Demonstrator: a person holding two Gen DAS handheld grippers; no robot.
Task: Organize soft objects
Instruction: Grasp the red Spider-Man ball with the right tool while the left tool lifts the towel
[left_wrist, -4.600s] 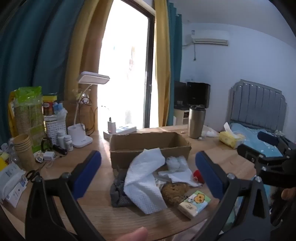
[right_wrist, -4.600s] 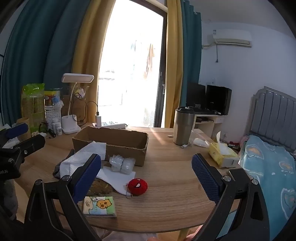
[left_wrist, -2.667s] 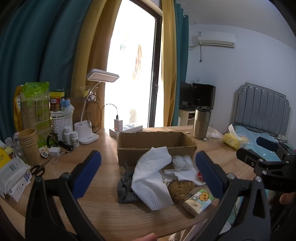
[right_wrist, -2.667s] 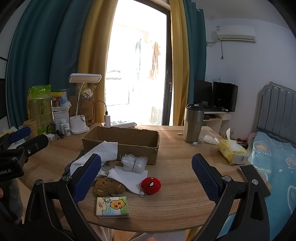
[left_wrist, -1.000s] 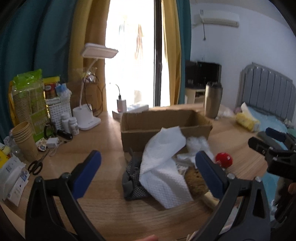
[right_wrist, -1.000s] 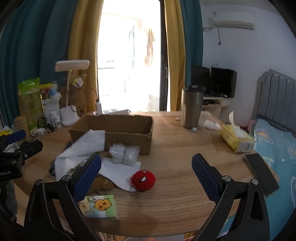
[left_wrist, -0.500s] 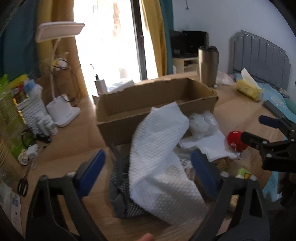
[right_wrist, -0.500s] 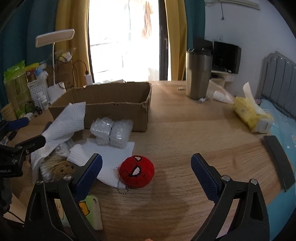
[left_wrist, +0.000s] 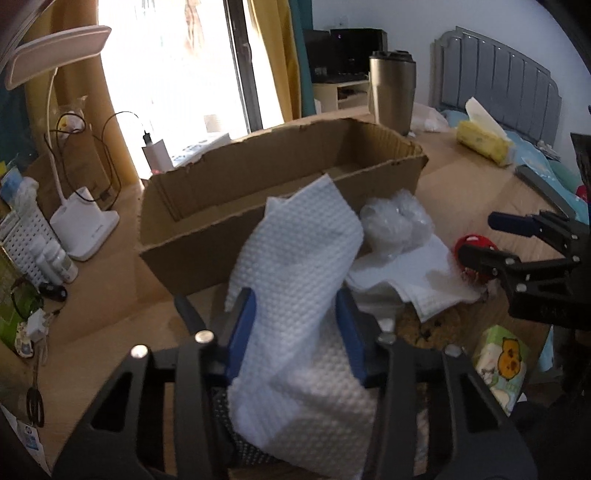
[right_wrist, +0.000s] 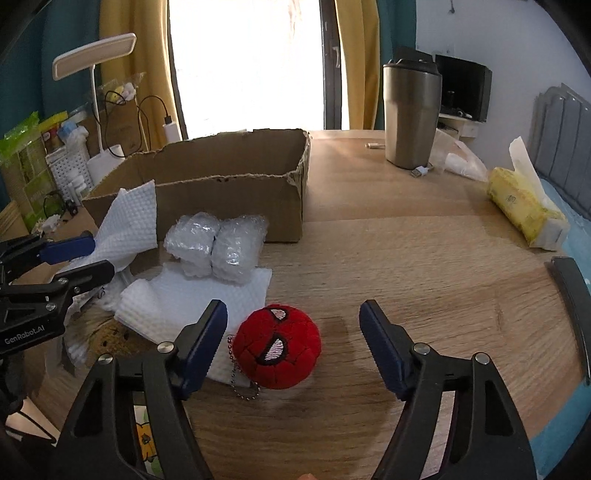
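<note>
Left wrist view: looking down along the left gripper (left_wrist: 295, 295), jaws just closed in on the towel (left_wrist: 295, 251), both blue pads (left_wrist: 242, 328) pressed against its sides. Towel white and dimpled, standing up in a loose fold, upper corner leaning on the near wall of the box (left_wrist: 207, 236), lower part spread over a dark mesh cloth (left_wrist: 243, 450) under the gripper. Box of brown cardboard, open at the top, torn along the rim, seemingly with nothing inside. Just right of the towel, two bundles of bubble wrap (left_wrist: 395, 221) on a folded white cloth (left_wrist: 413, 273). Further right, the right gripper (left_wrist: 476, 240) seen from the side, around the red ball (left_wrist: 471, 242). At the near right edge, a small tissue pack (left_wrist: 498, 365) with a cartoon bear.

Right wrist view: right gripper jaws just closing too, yet standing well apart, not pinching. Ball on the desk (right_wrist: 406, 258) between the fingers, close to the left one (right_wrist: 207, 332), clear of the right one; stitched white eyes facing up, bead chain trailing from its near left side. Behind it, cloth, bubble wrap, then box. Beyond the box, a lamp (right_wrist: 94, 59) at far left and a steel tumbler (right_wrist: 412, 114) at right.
</note>
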